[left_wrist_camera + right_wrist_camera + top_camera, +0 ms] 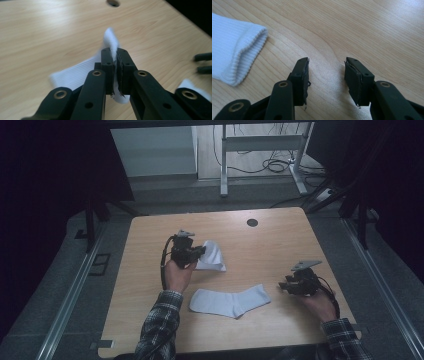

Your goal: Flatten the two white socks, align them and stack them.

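While left gripper [116,72] pinches soft, apparently ribbed white sock [111,41], right gripper [327,80] spread.

Ribbed white cloth sock [234,47], smooth matt wood-grain table [362,30], matt black jaws

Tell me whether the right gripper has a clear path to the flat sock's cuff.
Probably yes: the right gripper stands open over bare table, and the flat sock lies with its cuff just beside it, nothing between.
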The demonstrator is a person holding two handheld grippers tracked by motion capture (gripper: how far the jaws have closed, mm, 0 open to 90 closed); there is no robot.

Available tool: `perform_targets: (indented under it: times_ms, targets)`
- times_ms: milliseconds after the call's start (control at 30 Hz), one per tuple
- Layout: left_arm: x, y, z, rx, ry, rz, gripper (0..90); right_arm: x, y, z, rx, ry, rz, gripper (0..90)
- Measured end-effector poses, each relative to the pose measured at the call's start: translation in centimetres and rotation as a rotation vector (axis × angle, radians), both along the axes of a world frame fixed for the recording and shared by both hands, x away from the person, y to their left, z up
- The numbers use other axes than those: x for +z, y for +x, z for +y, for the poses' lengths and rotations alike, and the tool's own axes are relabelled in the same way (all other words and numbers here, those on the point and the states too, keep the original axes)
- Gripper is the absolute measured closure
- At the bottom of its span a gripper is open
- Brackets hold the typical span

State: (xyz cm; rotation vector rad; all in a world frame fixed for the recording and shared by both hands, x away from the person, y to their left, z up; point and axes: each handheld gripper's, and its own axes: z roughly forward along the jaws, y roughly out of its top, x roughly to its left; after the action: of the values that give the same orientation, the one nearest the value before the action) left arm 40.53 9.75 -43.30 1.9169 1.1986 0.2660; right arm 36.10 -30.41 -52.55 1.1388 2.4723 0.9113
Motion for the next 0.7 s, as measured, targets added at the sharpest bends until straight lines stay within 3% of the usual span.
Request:
perform_targets:
  times_ms: [267,400,567,633,700]
  targets:
    - [2.5,1.3,-5.4,-0.072,-0.01,-0.047,84.9,0.0,0.0,-0.1,0.0,0.006,0.006,53.4]
    - [5.0,1.3,-7.2,-0.097,-0.048,-0.097,84.9,0.0,-0.1,-0.1,0.002,0.009,0.006,53.5]
    - [9.3,0.2,-6.9,-0.098,-0.117,-0.204,84.9,0.0,0.0,-0.1,0.004,0.011,0.005,53.5]
    - [9.9,-0.1,-5.8,-0.081,-0.107,-0.225,84.8,0.0,-0.1,-0.1,0.005,0.01,0.005,53.5]
    - [9.2,-0.2,-4.8,-0.052,-0.103,-0.203,84.6,0.0,-0.1,-0.1,0.004,0.01,0.005,53.5]
